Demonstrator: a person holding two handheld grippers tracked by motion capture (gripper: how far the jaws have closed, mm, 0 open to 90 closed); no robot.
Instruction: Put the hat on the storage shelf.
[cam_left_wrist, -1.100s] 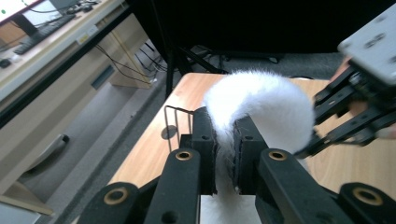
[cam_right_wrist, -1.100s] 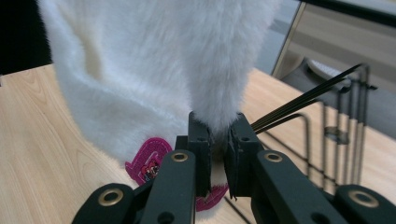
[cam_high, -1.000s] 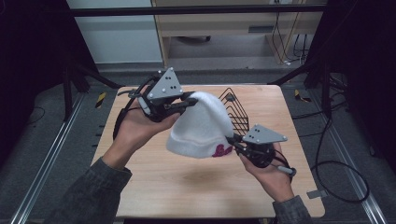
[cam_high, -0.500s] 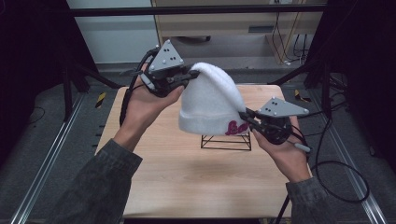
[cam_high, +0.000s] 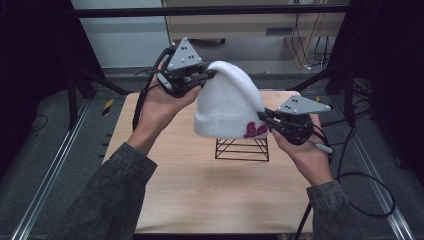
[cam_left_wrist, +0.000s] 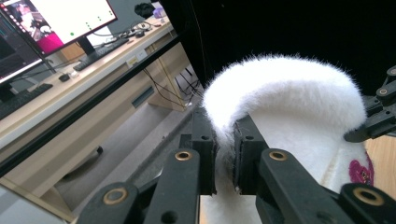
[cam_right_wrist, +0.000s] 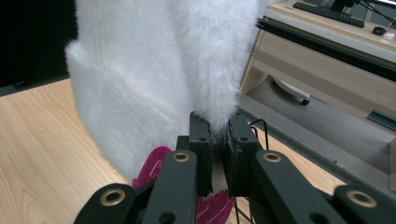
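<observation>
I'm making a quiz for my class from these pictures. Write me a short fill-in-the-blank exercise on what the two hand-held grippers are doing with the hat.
1. Both hand-held grippers are shut on a fluffy ____ beanie.
2. The left hand-held gripper pinches the beanie at its ____.
3. The right hand-held gripper grips it near the ____ embroidery.
4. Below the beanie a black ____ basket stands on the wooden table.

Missing words: white; top; pink; wire

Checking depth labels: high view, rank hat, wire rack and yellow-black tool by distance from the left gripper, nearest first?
1. Hat: clamped in the left gripper at its crown.
2. Wire rack: on the table under the hat, lower right of the gripper.
3. Yellow-black tool: on the floor off the table's left edge, only slightly farther.
</observation>
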